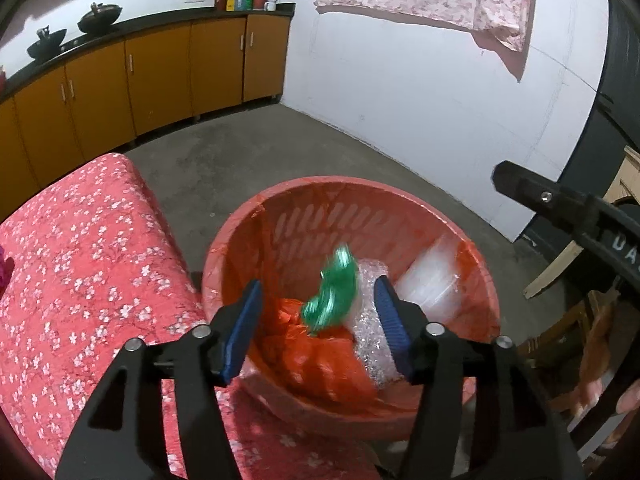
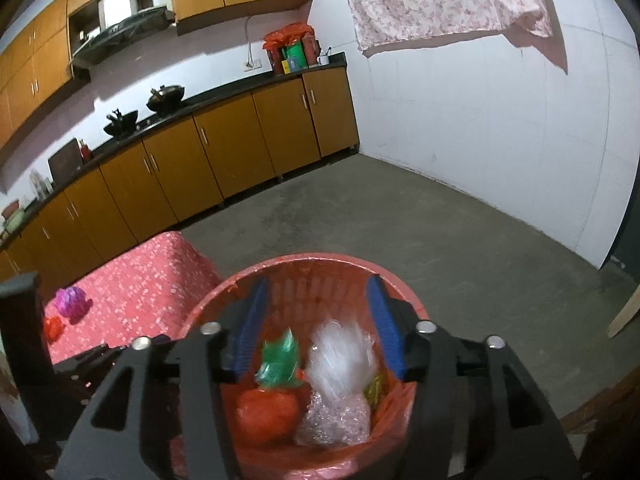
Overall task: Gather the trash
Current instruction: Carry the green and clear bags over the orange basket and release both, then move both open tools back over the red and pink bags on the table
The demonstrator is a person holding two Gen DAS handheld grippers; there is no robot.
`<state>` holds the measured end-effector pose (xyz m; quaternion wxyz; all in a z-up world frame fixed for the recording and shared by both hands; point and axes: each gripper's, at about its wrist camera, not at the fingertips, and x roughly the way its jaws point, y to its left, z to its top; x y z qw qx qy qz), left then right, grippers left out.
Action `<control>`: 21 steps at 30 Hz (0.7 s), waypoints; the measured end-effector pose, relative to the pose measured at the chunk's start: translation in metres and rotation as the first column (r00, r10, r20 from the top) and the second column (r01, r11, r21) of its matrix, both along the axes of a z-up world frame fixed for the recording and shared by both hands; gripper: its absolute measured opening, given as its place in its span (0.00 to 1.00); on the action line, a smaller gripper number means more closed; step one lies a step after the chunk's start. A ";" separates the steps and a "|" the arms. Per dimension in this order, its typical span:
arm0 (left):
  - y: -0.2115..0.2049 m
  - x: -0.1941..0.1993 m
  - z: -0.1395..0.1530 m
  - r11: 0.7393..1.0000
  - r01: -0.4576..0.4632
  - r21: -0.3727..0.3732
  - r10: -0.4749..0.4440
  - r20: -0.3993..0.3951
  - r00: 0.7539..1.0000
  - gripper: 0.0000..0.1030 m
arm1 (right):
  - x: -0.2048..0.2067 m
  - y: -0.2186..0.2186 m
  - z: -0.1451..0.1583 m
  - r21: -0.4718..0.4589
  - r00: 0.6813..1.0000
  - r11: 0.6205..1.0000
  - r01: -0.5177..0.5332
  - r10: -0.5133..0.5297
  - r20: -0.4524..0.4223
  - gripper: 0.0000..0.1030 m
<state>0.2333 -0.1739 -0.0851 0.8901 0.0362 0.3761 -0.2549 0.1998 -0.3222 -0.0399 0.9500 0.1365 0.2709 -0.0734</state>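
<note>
I see one red basket (image 1: 280,216) holding one green wrapper (image 1: 330,300), one orange bag (image 1: 320,356), one bubble wrap (image 1: 370,320). My left claw (image 1: 318,332) and right claw (image 2: 318,328) gape empty above it. One purple wad (image 2: 70,300) lies on the surface (image 2: 160,280) at nine o'clock.

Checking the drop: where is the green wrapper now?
In both wrist views, the green wrapper is inside the red basket, above the orange bag, left of the bubble wrap.

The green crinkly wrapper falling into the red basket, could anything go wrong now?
Maybe. The green crinkly wrapper is blurred in mid-air beside the left tongs, so it might brush a pad. It should land inside the red plastic basket. The purple crumpled wrapper on the red flowered cloth could get forgotten.
</note>
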 end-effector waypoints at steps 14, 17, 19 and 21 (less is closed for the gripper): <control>0.112 -0.004 0.014 0.962 -0.273 0.013 0.271 0.083 0.959 0.77 | 0.005 0.051 0.006 -0.140 0.997 0.988 -0.067 0.071 0.022 0.88; 0.158 -0.008 0.016 0.926 -0.376 0.029 0.371 0.109 0.922 0.78 | 0.016 0.078 0.006 -0.137 0.991 0.982 -0.130 0.134 0.018 0.88; 0.196 -0.006 0.018 0.887 -0.460 0.044 0.452 0.121 0.884 0.78 | 0.025 0.101 0.005 -0.124 0.983 0.976 -0.181 0.183 0.007 0.88; 0.229 -0.006 0.018 0.847 -0.529 0.058 0.519 0.131 0.845 0.78 | 0.036 0.128 0.004 -0.115 0.972 0.965 -0.235 0.236 -0.001 0.88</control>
